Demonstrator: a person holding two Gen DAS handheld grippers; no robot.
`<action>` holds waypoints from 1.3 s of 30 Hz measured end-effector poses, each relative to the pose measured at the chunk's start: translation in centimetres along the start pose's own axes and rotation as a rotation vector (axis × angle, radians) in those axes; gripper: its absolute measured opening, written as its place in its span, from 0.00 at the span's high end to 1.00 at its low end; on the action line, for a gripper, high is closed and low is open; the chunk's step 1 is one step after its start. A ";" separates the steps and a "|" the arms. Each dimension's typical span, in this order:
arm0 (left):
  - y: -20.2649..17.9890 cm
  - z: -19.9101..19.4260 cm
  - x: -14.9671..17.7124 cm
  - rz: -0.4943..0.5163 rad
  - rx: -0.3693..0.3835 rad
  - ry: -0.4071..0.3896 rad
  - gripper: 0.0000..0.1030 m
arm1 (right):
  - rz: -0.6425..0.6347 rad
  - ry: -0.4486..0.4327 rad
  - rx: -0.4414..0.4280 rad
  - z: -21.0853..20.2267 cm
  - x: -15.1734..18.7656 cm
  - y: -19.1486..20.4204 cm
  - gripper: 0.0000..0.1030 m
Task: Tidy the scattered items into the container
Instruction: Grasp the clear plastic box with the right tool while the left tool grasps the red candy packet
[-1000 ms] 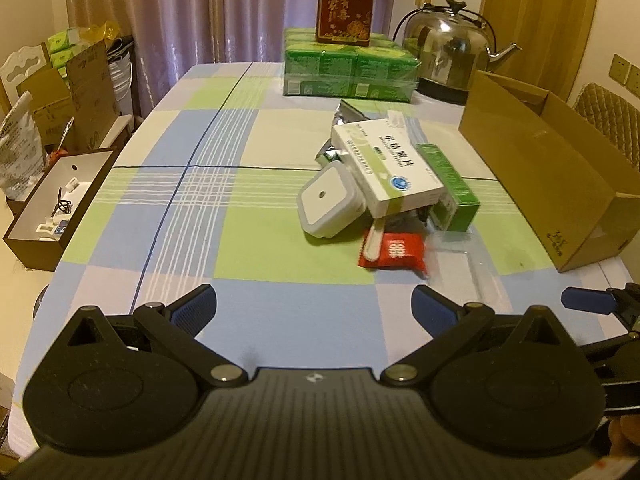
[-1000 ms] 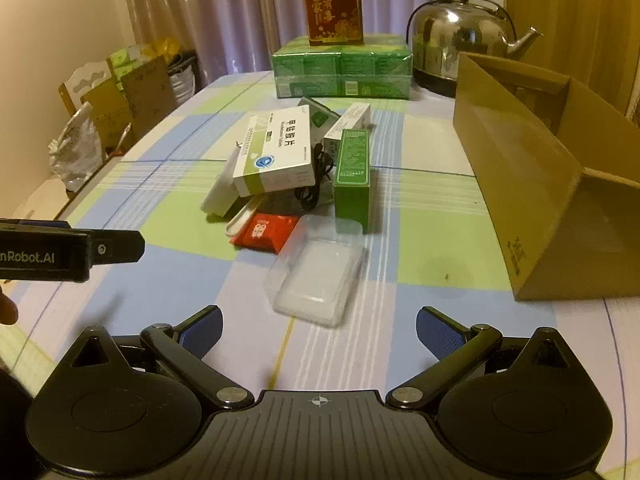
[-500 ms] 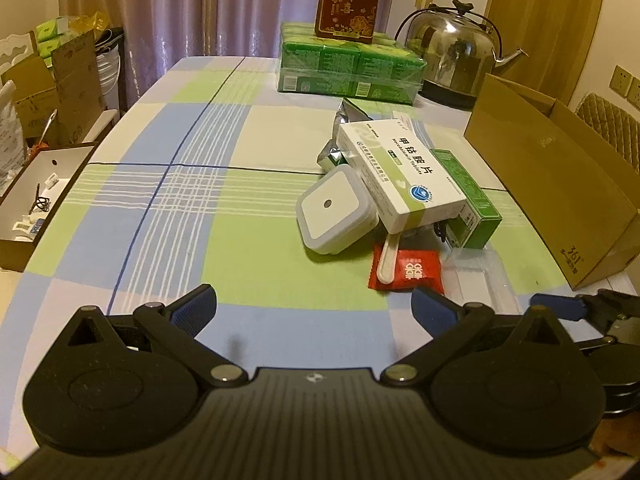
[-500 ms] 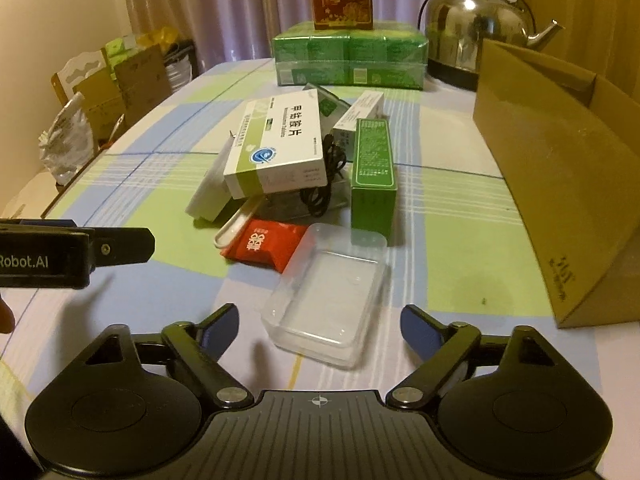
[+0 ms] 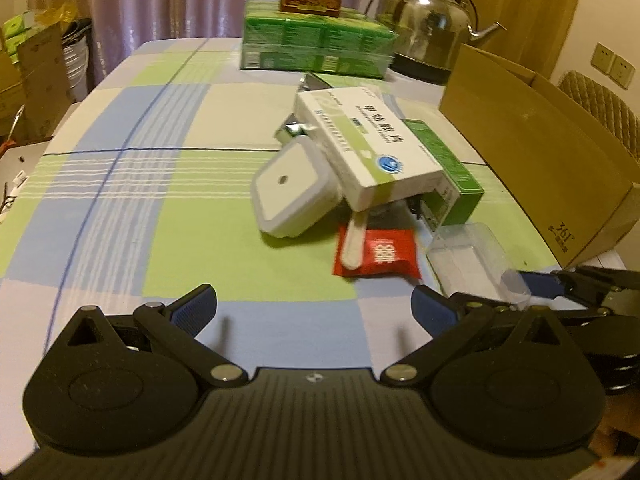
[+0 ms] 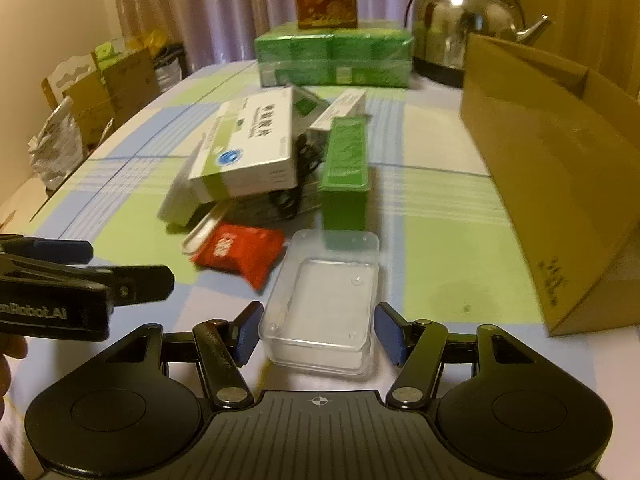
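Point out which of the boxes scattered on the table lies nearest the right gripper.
The clear plastic box, lying flat between the right gripper's open fingers. The white-and-green medicine box and the green carton lie farther back in the pile.

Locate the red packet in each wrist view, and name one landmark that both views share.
Left wrist view: the red packet lies right of centre, in front of the white medicine box.
Right wrist view: the red packet lies left of centre, beside the clear plastic box.
Shared landmark: the steel kettle.
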State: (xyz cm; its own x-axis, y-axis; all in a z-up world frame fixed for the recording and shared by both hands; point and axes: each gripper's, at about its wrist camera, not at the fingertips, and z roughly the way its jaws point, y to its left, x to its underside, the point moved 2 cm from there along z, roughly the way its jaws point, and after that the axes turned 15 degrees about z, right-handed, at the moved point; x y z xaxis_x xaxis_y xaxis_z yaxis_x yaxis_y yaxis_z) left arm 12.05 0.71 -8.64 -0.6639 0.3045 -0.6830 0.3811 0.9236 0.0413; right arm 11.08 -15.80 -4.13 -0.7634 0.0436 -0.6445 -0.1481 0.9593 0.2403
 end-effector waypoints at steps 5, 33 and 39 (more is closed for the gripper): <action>-1.1 1.7 -0.8 0.023 0.023 -0.006 0.01 | 0.014 -0.017 0.016 -0.3 -0.5 -1.6 0.44; -5.7 2.6 -0.6 0.150 -0.013 0.018 0.55 | -0.034 -0.030 0.016 -1.3 0.7 -3.8 0.44; -7.4 -0.1 2.1 0.146 -0.004 0.027 0.47 | -0.032 -0.027 0.018 -3.1 2.0 -4.5 0.44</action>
State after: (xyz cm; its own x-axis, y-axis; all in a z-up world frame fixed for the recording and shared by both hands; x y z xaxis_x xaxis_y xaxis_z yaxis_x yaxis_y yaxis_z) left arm 7.80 -5.42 -10.32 -0.6184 0.4421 -0.6497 0.4729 0.8697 0.1416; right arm 8.25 -20.87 -4.30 -0.7414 0.0203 -0.6708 -0.1606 0.9651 0.2068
